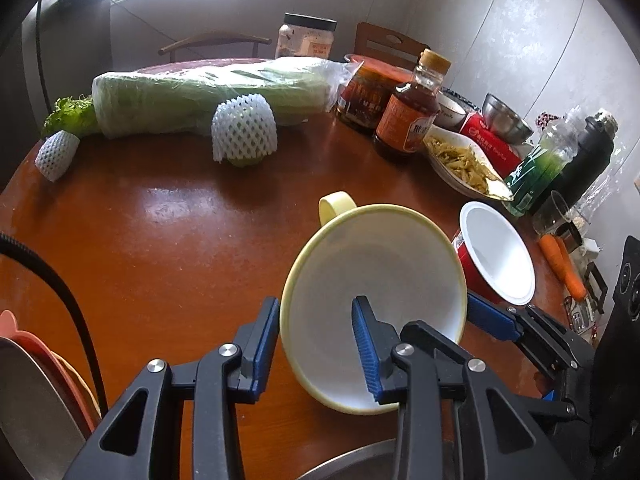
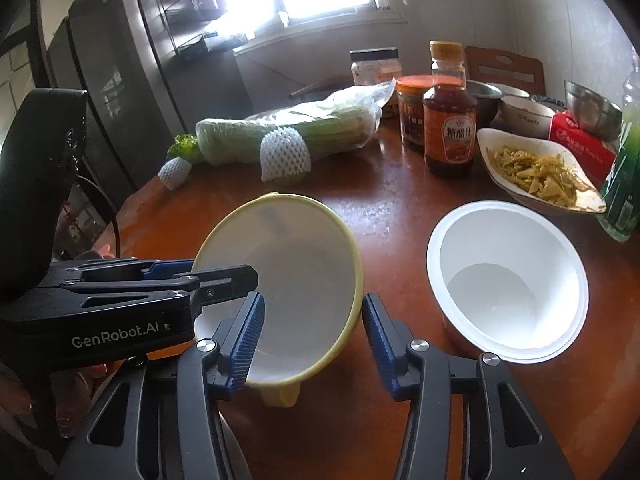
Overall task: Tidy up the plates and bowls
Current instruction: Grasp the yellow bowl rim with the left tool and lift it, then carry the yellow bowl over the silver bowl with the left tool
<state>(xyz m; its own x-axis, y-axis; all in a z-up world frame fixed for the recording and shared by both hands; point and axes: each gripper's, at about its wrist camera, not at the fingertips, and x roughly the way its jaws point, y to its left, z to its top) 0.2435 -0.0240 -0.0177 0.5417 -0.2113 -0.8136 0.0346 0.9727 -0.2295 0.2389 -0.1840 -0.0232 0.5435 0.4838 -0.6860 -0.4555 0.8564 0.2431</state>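
Observation:
A yellow bowl [image 1: 372,280] with a white inside and side handles stands tilted on the brown table [image 1: 160,240], its mouth towards both cameras. My left gripper [image 1: 316,302] is shut on the bowl's near wall, one pad outside the rim and the other inside. In the right wrist view it [image 2: 240,276] comes in from the left, pinching the rim of the yellow bowl [image 2: 296,264]. My right gripper [image 2: 313,297] straddles the opposite wall, open, with its outer finger close to the rim. An empty red paper bowl [image 2: 504,280] with a white inside stands to the right.
Stacked plates [image 1: 24,392] and a metal rim [image 1: 352,460] lie near the bottom edge. Wrapped cabbage [image 1: 208,96], a sauce bottle [image 1: 408,120], a dish of shredded food [image 1: 464,164], a steel bowl [image 1: 504,120], a green bottle [image 1: 540,168] and a carrot [image 1: 560,268] crowd the far and right sides.

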